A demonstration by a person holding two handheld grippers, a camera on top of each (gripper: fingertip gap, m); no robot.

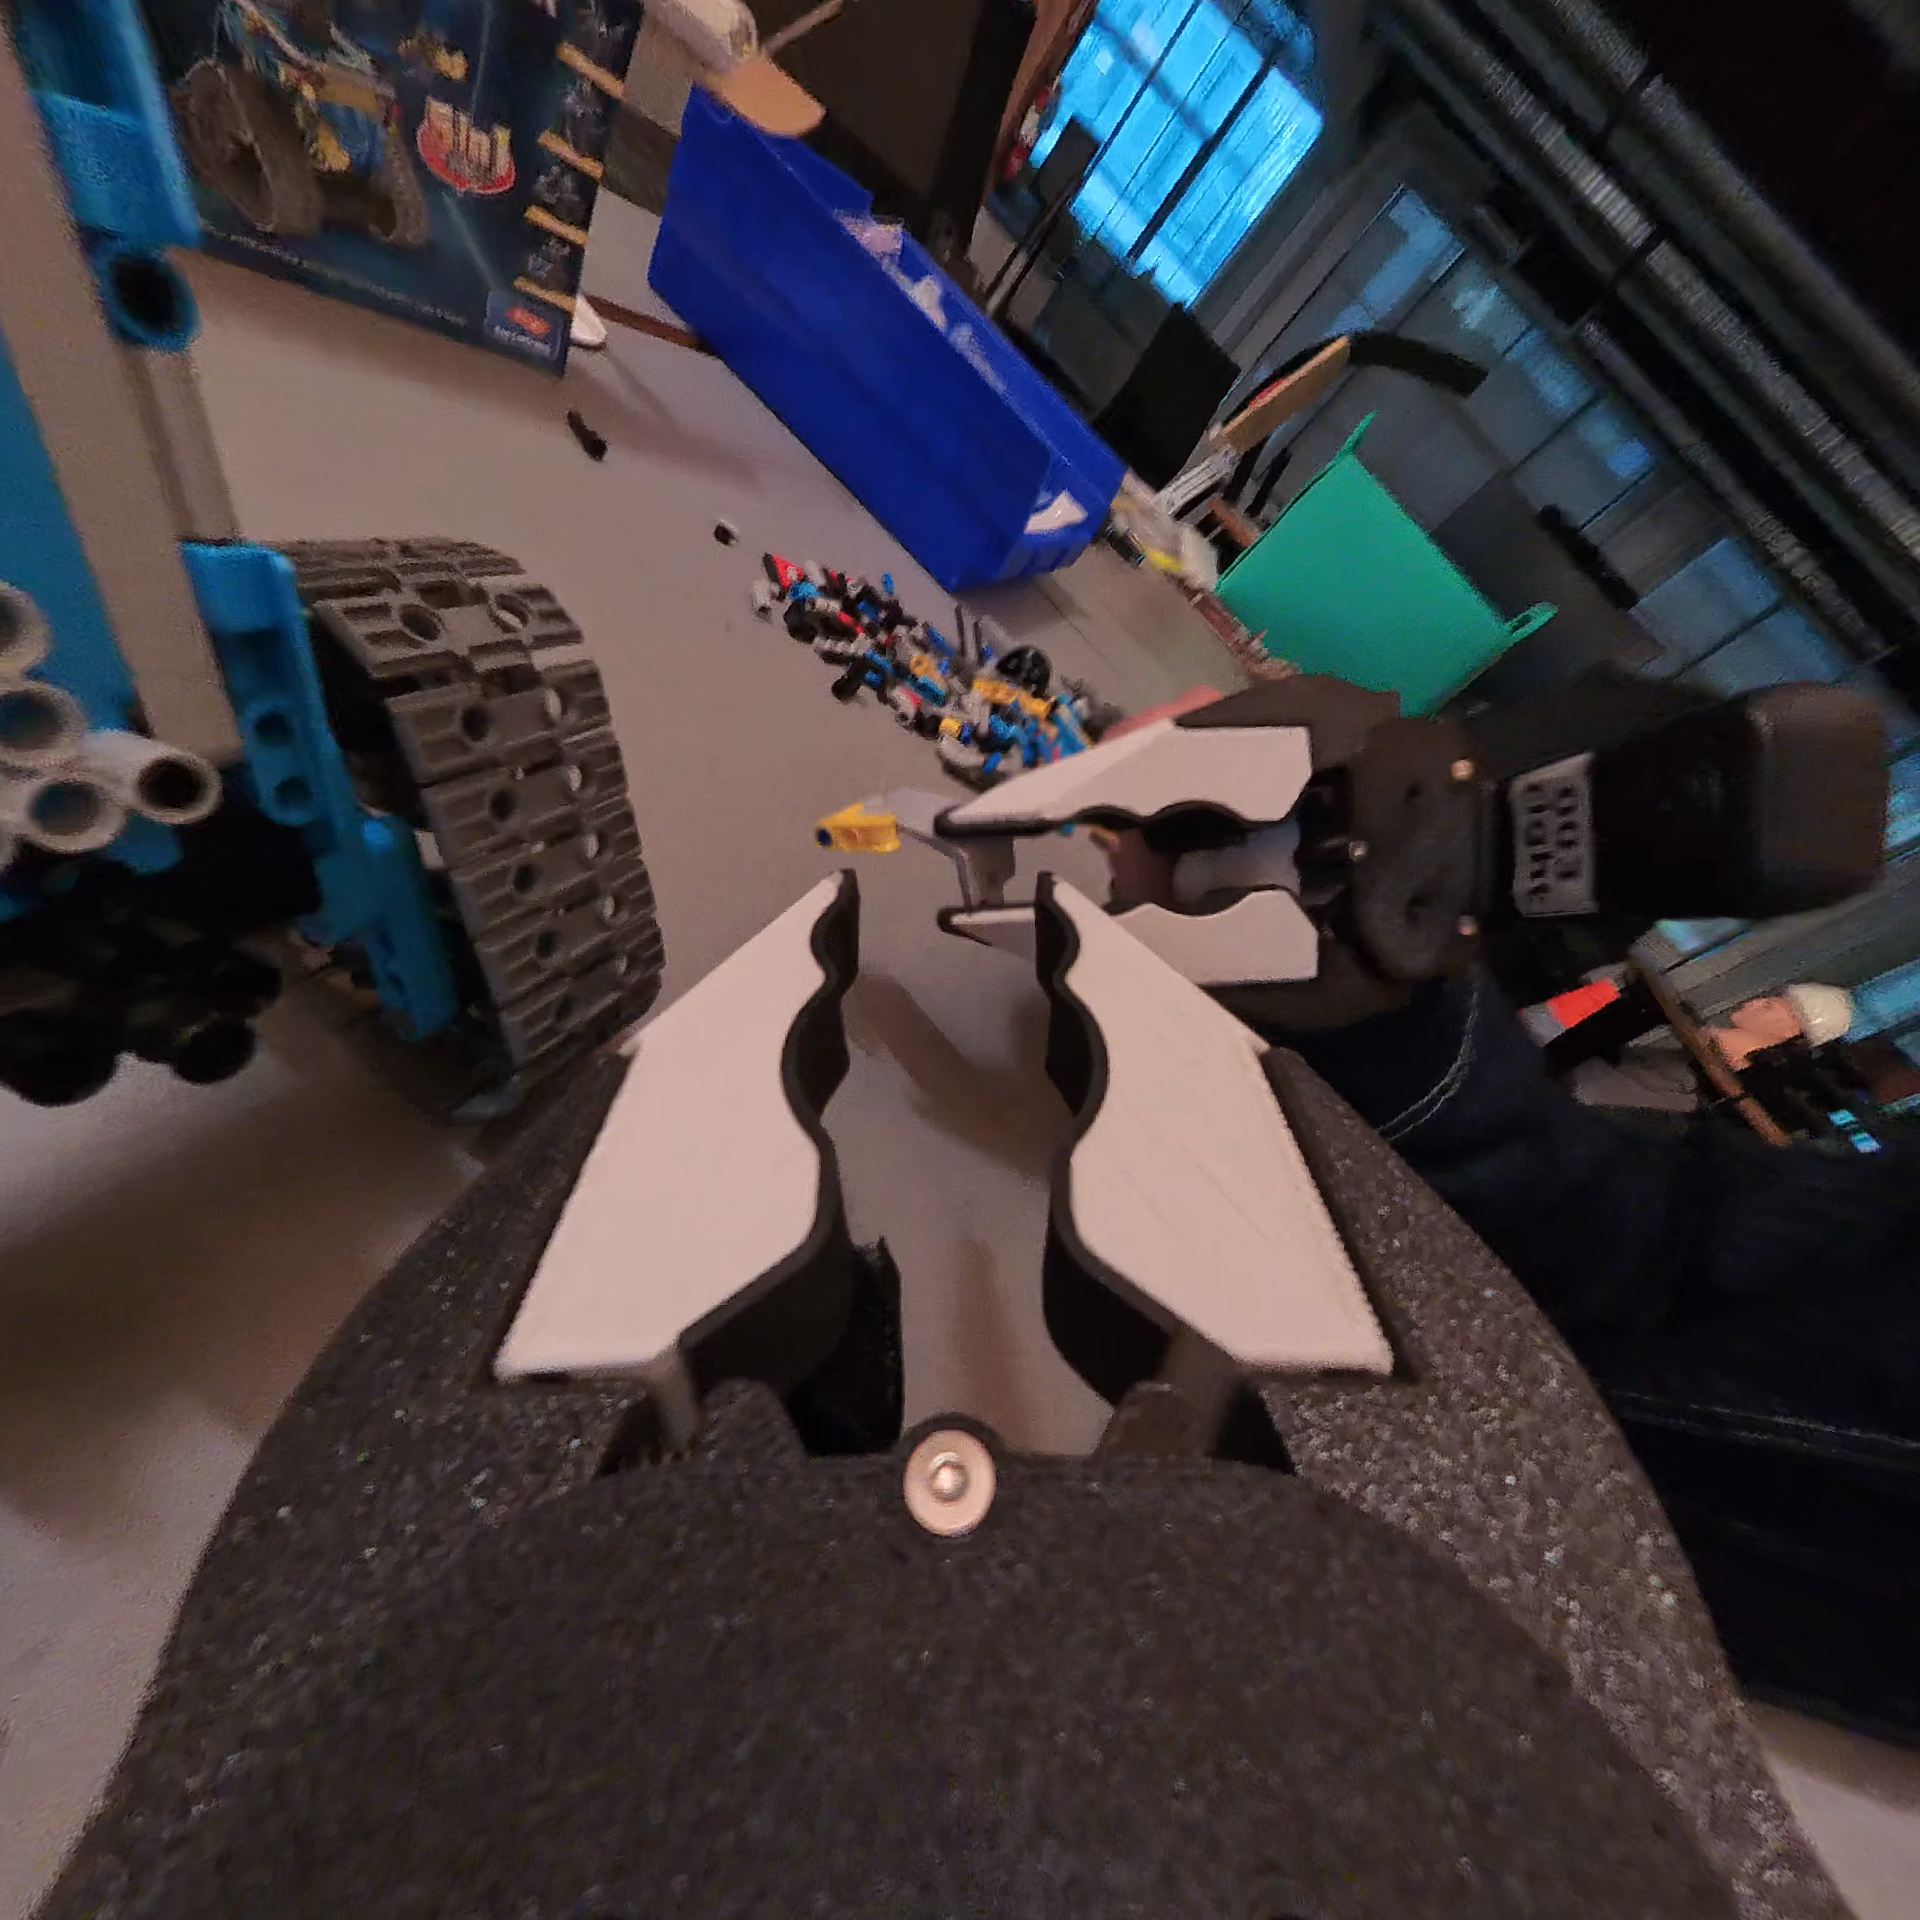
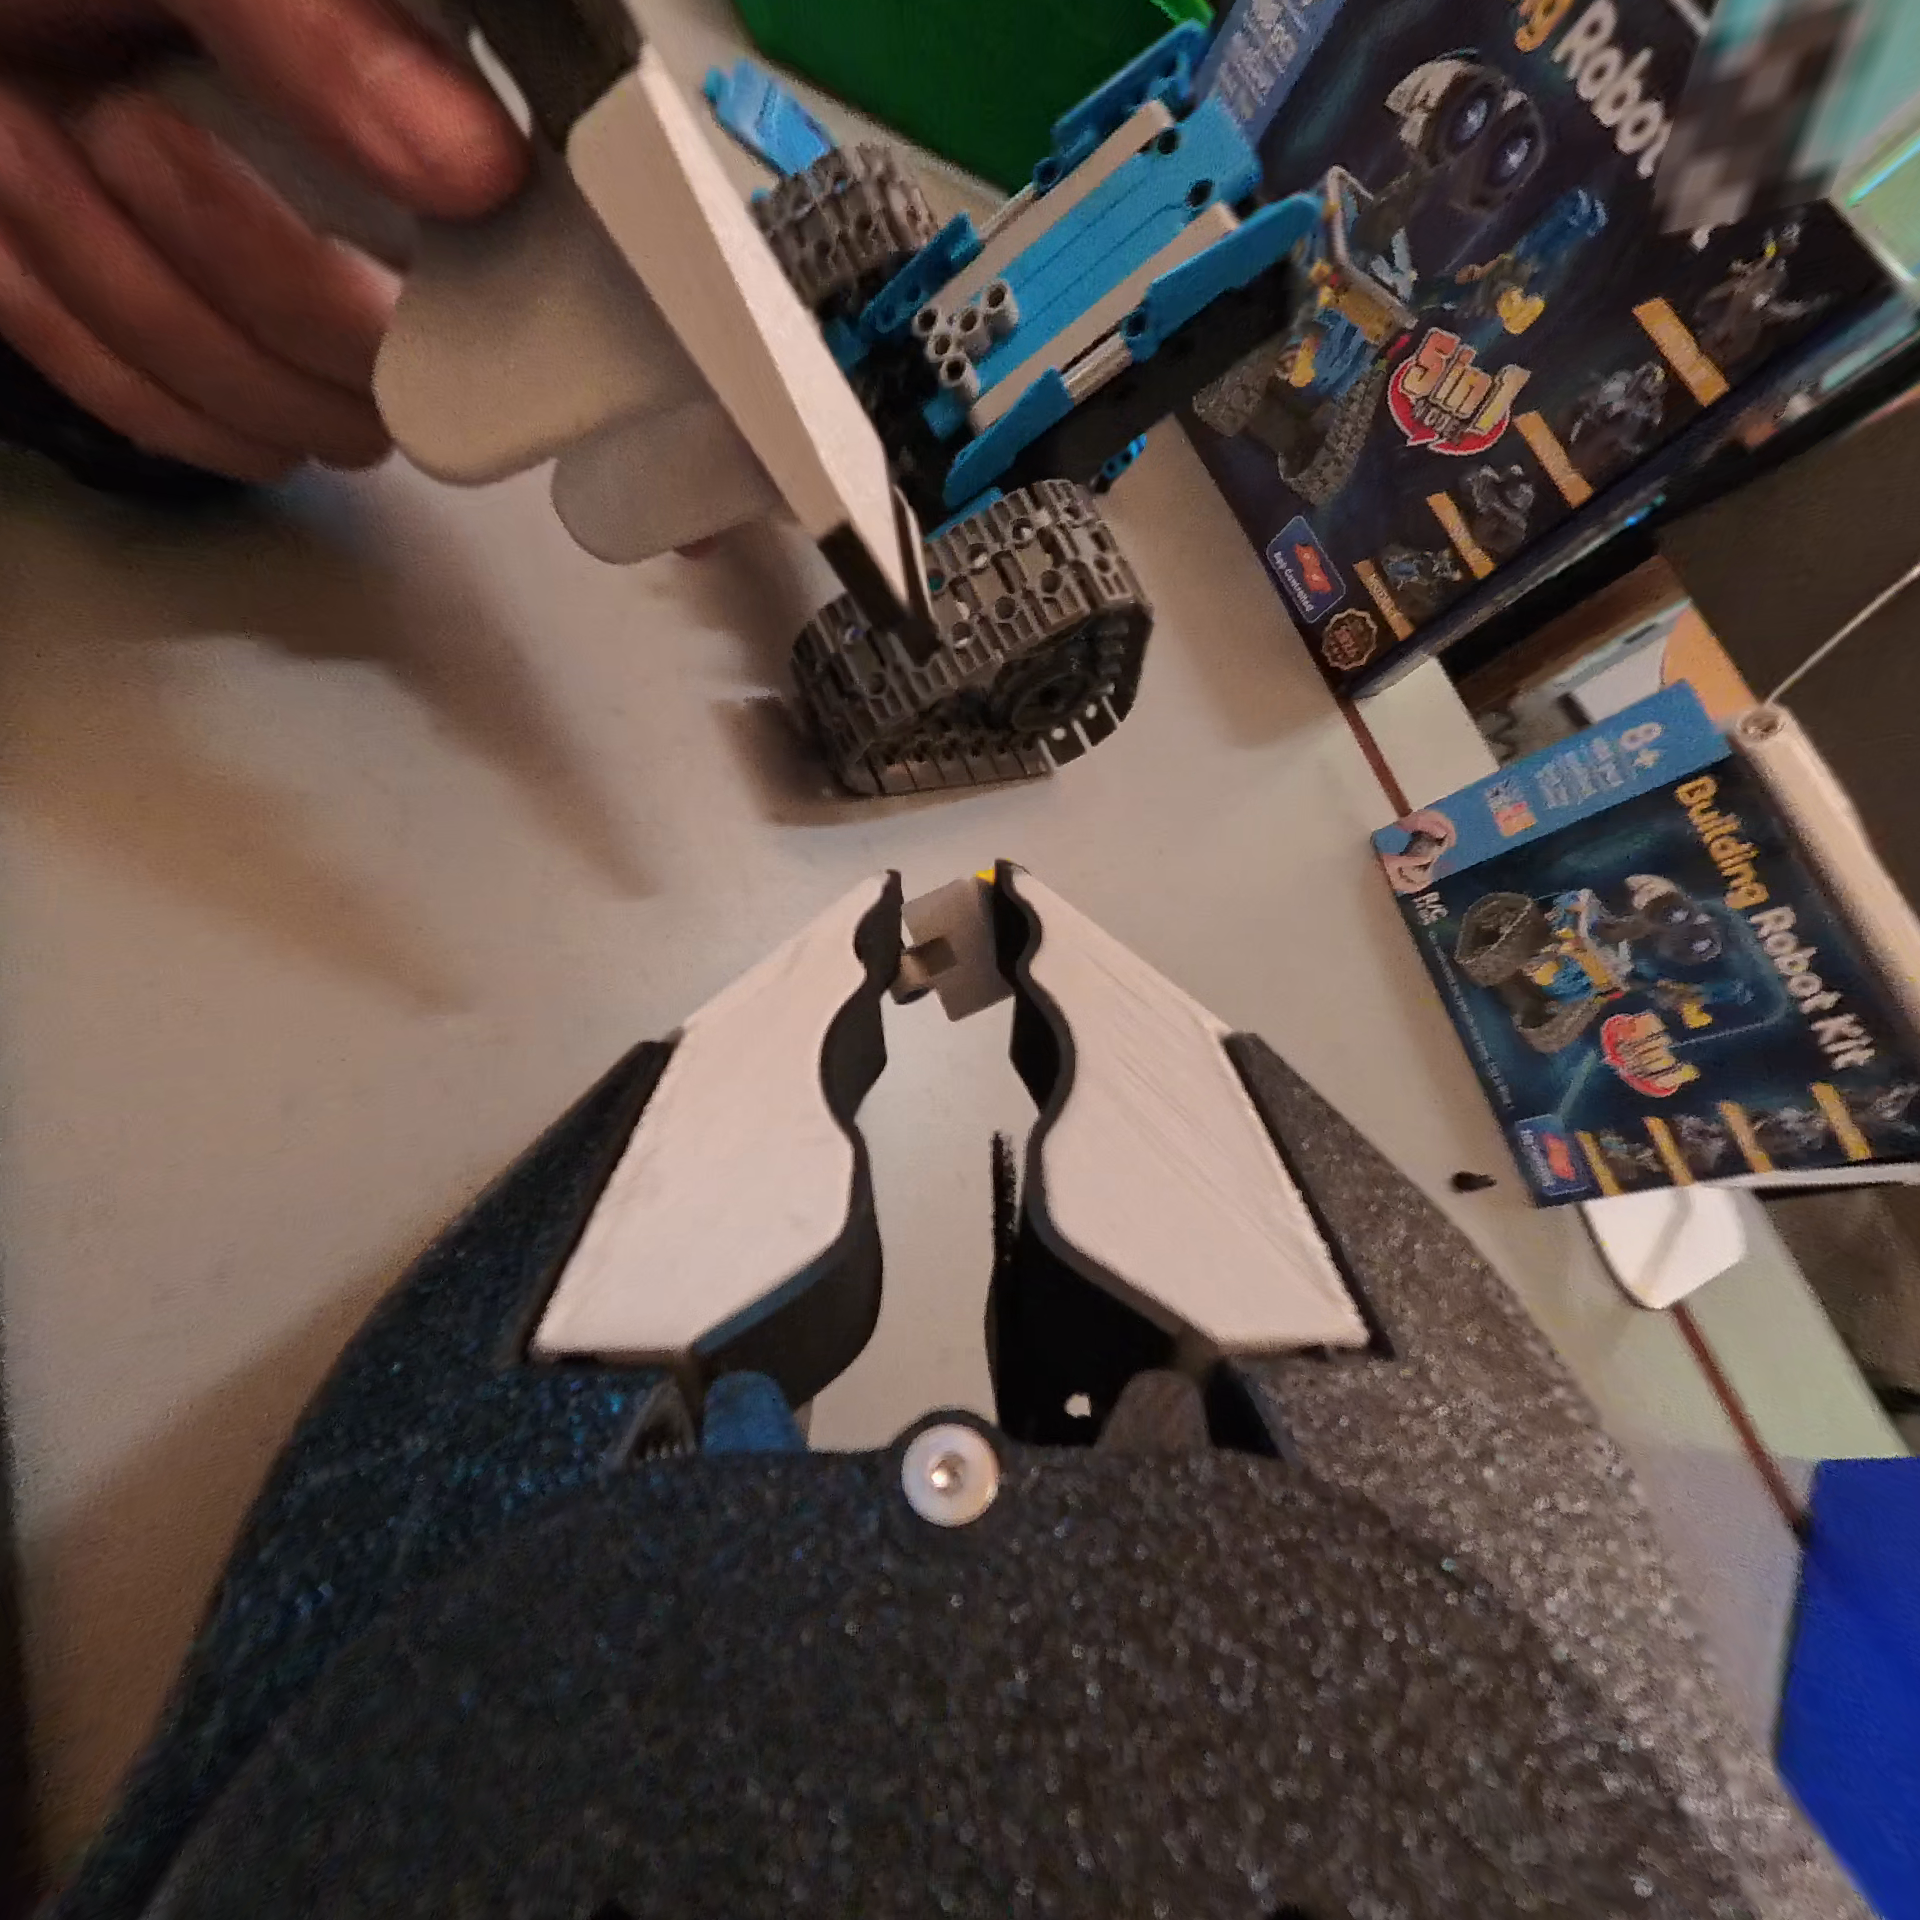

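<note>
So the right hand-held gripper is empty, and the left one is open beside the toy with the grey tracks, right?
Not quite: the right hand-held gripper is not empty; the right wrist view shows it shut on a small grey piece. The left hand-held gripper is indeed open beside the tracked toy.

Tracked model [image 2: 966, 623] on table [image 2: 312, 831]; parts pile [image 1: 914, 665] before bin [image 1: 873, 343]; box [image 1: 384, 156] behind model.

A pale table [image 1: 436, 447] beneath blue-lit windows [image 1: 1184, 135], dark shelving perhaps beside them
</note>
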